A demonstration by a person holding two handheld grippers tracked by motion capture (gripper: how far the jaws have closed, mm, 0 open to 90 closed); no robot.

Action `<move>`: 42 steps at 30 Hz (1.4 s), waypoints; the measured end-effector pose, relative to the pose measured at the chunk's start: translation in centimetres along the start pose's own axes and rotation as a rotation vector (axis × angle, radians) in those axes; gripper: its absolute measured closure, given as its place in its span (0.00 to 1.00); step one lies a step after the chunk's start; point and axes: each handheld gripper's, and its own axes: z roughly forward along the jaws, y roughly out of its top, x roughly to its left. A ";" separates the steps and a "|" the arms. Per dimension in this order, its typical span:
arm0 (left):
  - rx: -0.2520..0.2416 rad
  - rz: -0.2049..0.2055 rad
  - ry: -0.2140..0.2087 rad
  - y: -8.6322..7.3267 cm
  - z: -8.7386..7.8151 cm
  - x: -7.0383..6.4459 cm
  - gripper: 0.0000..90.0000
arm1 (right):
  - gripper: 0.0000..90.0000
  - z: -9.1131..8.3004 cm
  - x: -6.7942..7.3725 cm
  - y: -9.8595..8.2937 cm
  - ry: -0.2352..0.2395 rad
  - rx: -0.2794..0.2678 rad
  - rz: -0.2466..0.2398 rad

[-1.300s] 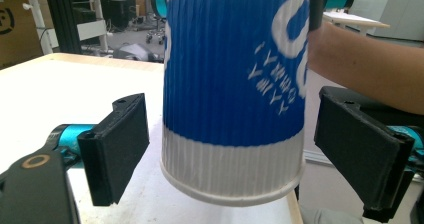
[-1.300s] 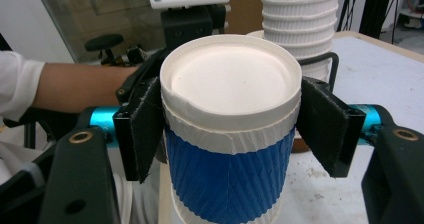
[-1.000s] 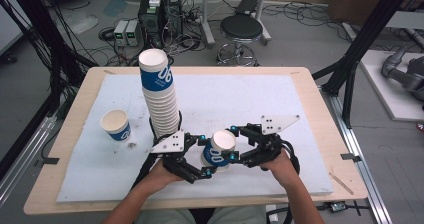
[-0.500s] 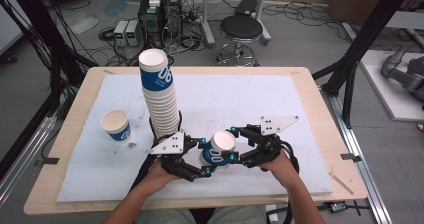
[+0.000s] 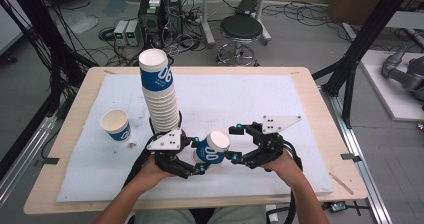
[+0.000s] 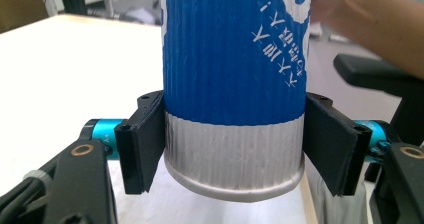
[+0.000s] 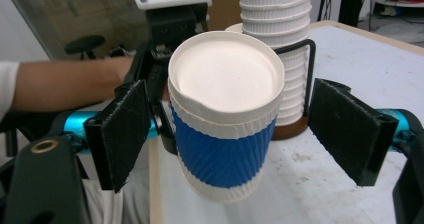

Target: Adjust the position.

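A blue and white ribbed paper cup (image 5: 211, 149) is held tilted above the mat, mouth end toward the right hand. My left gripper (image 5: 200, 155) is shut on its base; in the left gripper view both pads (image 6: 142, 144) press the cup (image 6: 232, 74) where blue meets white. My right gripper (image 5: 233, 143) is open at the mouth end. In the right gripper view its jaws stand on either side of the cup (image 7: 225, 129), with a clear gap on the right side. A tall stack of matching cups (image 5: 160, 94) stands in a black wire holder just behind.
A single upright cup (image 5: 116, 125) stands on the white mat (image 5: 240, 96) at the left. The stack (image 7: 280, 29) rises close behind the held cup. The wooden table edge (image 5: 320, 109) borders the mat; a stool and cables lie beyond.
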 end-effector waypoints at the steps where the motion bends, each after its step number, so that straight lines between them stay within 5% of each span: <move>1: 0.000 0.000 0.000 0.0 0.0 0.0 0.33 | 0.20 -0.1 0.0 0.1 -0.009 0.005 -0.013; 5: 0.086 0.023 0.008 1.3 -0.4 -0.1 0.34 | 0.20 -0.7 0.1 0.8 -0.017 0.034 -0.046; 12: 0.182 0.050 0.018 2.5 -0.5 -0.1 0.34 | 0.20 -1.0 0.4 2.4 -0.030 0.162 -0.123; 22: 0.305 0.082 0.016 4.0 -0.4 -0.1 0.34 | 0.20 0.8 0.5 4.6 -0.007 0.333 -0.210; 37: 0.361 0.097 0.003 4.4 0.0 -0.3 0.34 | 0.20 4.1 0.5 5.8 0.042 0.493 -0.265; 42: 0.377 0.104 -0.004 4.4 0.1 -0.3 0.34 | 0.28 4.9 0.5 5.6 0.070 0.552 -0.264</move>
